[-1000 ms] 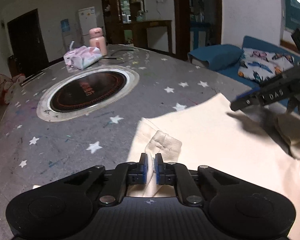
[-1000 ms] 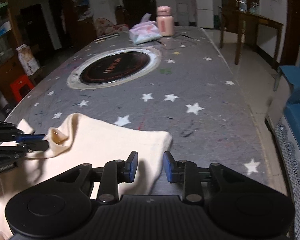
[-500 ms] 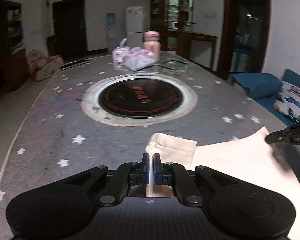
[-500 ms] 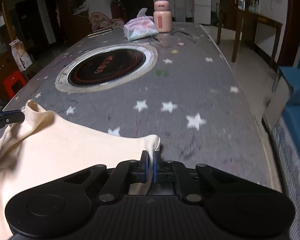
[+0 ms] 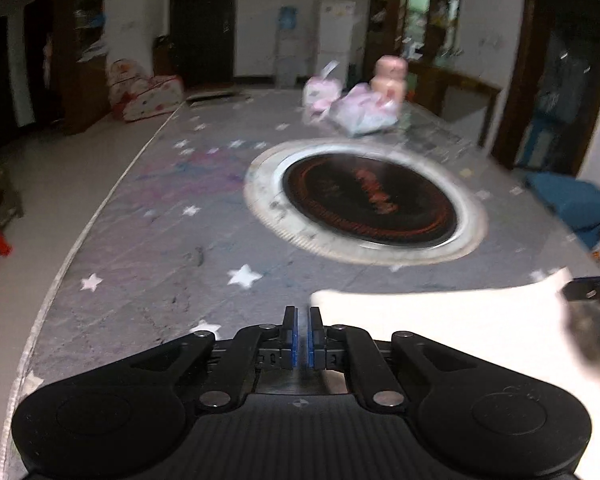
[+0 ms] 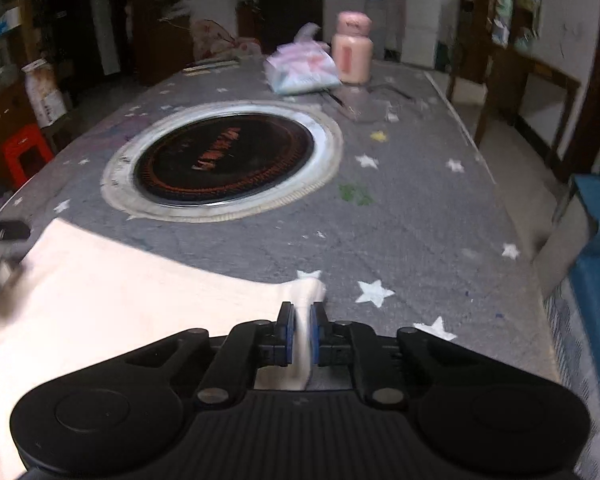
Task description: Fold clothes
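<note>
A cream garment (image 6: 112, 280) lies spread on the grey star-patterned table (image 6: 400, 220). My right gripper (image 6: 301, 320) is shut on the garment's right corner, with cloth showing between the blue pads. In the left wrist view the garment (image 5: 440, 320) lies just right of my left gripper (image 5: 301, 322). Its jaws stand nearly closed with a narrow dark gap, and no cloth shows between them. The frames are blurred by motion. The tip of the other gripper shows at the right edge of the left wrist view (image 5: 592, 290) and at the left edge of the right wrist view (image 6: 4, 232).
A round black induction cooktop (image 6: 224, 160) with a pale ring sits in the table's middle. A pink bottle (image 6: 352, 54) and a plastic-wrapped packet (image 6: 302, 70) stand at the far end. A blue sofa (image 6: 596, 280) is right of the table, a red stool (image 6: 24, 152) to the left.
Both grippers moved forward across the table toward the cooktop. The cloth held in my left gripper half a second ago no longer shows between its pads. The right gripper stays shut on its corner.
</note>
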Tool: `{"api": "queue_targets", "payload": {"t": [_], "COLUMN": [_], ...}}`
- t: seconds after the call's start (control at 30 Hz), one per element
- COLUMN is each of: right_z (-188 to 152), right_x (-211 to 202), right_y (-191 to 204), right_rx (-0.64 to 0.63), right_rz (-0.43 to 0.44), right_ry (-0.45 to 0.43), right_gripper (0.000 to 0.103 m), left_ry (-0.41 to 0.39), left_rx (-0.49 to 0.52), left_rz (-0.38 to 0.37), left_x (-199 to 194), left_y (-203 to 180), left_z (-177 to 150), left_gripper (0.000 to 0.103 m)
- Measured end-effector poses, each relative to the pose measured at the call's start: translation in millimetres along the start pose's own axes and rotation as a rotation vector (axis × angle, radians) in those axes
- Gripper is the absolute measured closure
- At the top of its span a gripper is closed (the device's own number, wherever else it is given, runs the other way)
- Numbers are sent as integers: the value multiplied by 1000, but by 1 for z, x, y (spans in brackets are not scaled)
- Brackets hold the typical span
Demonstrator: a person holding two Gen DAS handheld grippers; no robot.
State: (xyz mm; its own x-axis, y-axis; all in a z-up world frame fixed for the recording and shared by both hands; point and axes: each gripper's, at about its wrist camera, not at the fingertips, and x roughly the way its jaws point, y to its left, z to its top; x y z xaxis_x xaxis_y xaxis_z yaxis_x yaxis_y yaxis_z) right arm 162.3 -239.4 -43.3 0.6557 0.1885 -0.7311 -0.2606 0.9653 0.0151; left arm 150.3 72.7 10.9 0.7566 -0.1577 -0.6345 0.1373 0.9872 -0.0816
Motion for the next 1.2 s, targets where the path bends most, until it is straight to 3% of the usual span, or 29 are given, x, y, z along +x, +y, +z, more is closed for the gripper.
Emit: {"api": "queue_targets", "payload": {"t": [0.1,0.2,0.27,0.37,0.53,0.9,1.2], "right_z": [-4,-11,-18,-31,-55,-96,-129], "right_x": [-16,-24,-26,-32,-46,-72,-107], "right_y": [14,28,39,57,98,189,202], "right_rx": [-52,-77,-100,-141,-247,-485,-524], "right_rz": [47,110,151,212,335,501,569], "right_ry": [-23,-14,4,25,51,26,45], "right_gripper": [94,93,91,85,84,78,76], "left_ry": [0,29,81,91,109,90,74], "left_rx": [37,84,91,112,104,90,94], "left_rz": [-95,-109,-97,-74,-67,-36,-4], "left_x": [-6,6,20,30,26,31,30], "left_y": [-19,-38,-42,-40,-32,-27,-28], "left_z": [-1,-5,-9,-14,-14,-13,-15], "left_gripper": [97,96,96,94,92,90,83]}}
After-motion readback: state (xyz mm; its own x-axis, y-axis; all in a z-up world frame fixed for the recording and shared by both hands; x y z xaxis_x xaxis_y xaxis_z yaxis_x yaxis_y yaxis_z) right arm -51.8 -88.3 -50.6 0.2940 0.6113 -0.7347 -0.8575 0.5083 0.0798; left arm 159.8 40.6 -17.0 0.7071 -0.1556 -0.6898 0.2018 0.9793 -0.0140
